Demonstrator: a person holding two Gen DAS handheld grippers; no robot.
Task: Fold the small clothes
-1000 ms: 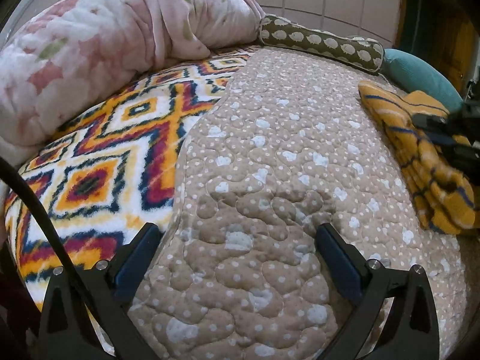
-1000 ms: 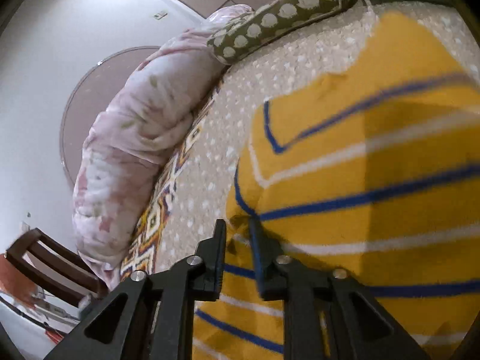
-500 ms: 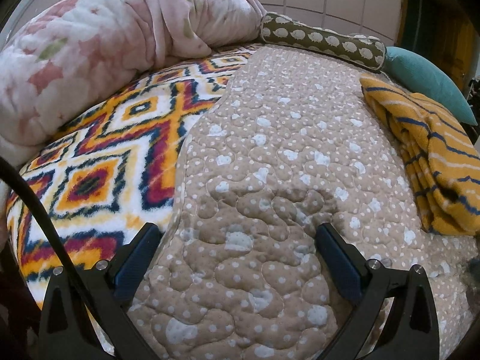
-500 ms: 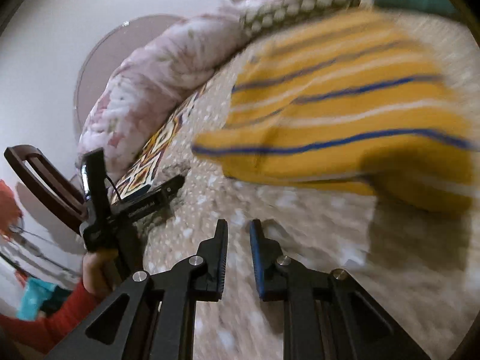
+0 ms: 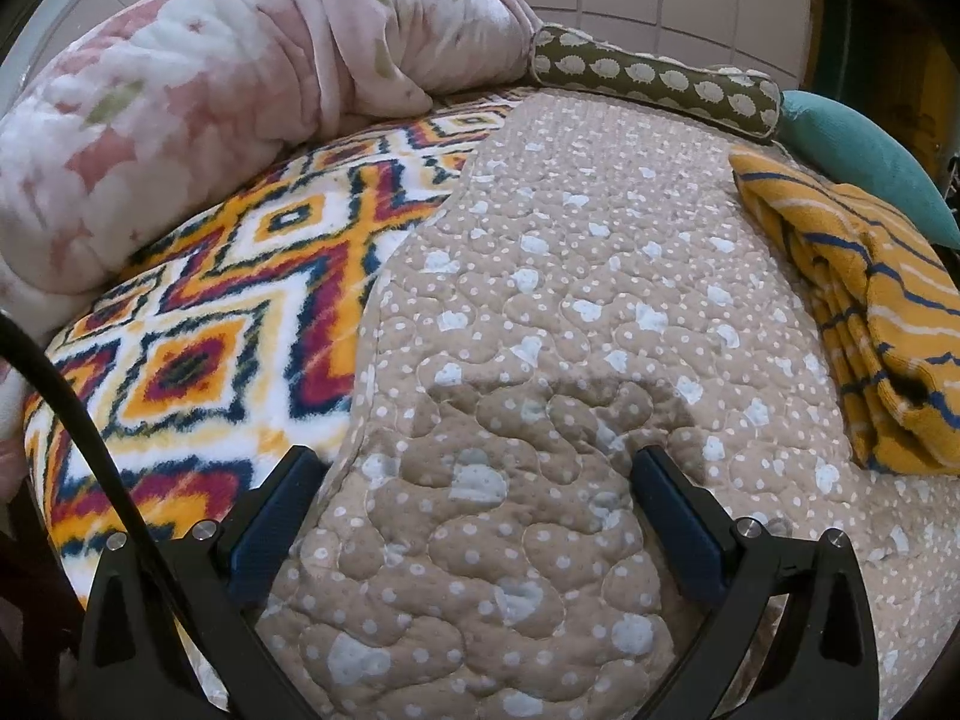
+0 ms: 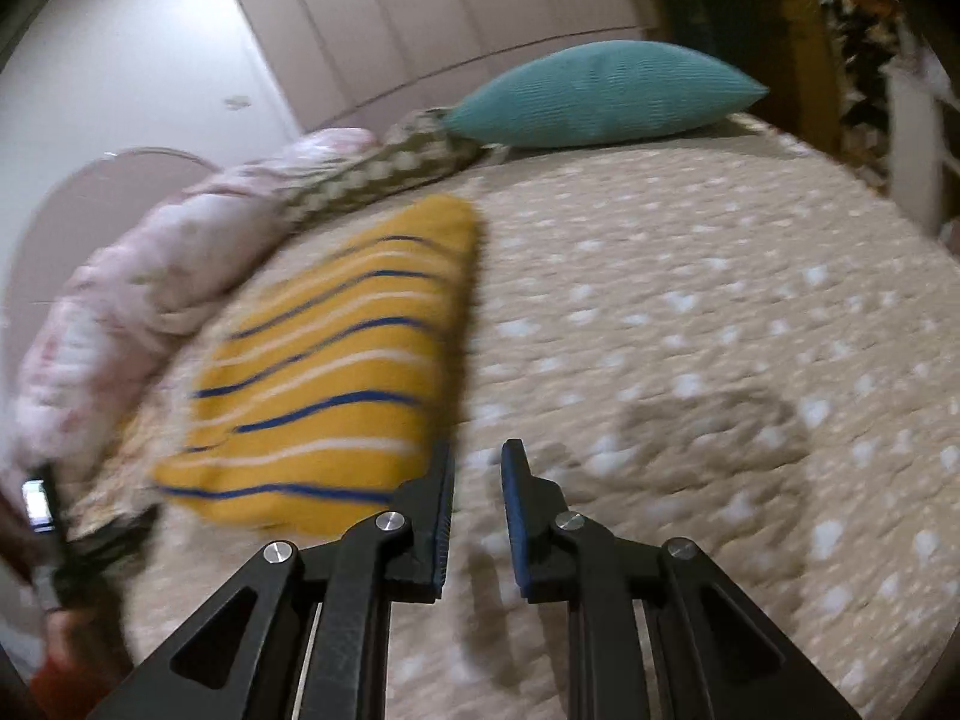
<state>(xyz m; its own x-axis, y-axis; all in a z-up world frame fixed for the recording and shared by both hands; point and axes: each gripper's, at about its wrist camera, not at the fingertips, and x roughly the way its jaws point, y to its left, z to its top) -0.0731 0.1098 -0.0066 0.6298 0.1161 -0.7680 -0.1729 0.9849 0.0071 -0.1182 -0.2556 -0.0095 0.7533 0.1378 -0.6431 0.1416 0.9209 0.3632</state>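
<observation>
On bed, beige quilt (image 5: pixel 570 276) spreads wide; patterned blanket (image 5: pixel 198 324) beside it, pink duvet (image 5: pixel 210 78) and teal pillow (image 6: pixel 600 90) at far edge. Folded striped jumper (image 6: pixel 324 372) lies on quilt, near pillow, free of both tools. Left gripper (image 5: pixel 480 516) hovers low over quilt, jaws wide, empty. Right gripper (image 6: pixel 477 516) beside jumper edge, jaws narrow with small gap, nothing between. Risk, as judged: right fingers close to fold could snag and drag layers apart; soft quilt may bunch under pressing tips.
</observation>
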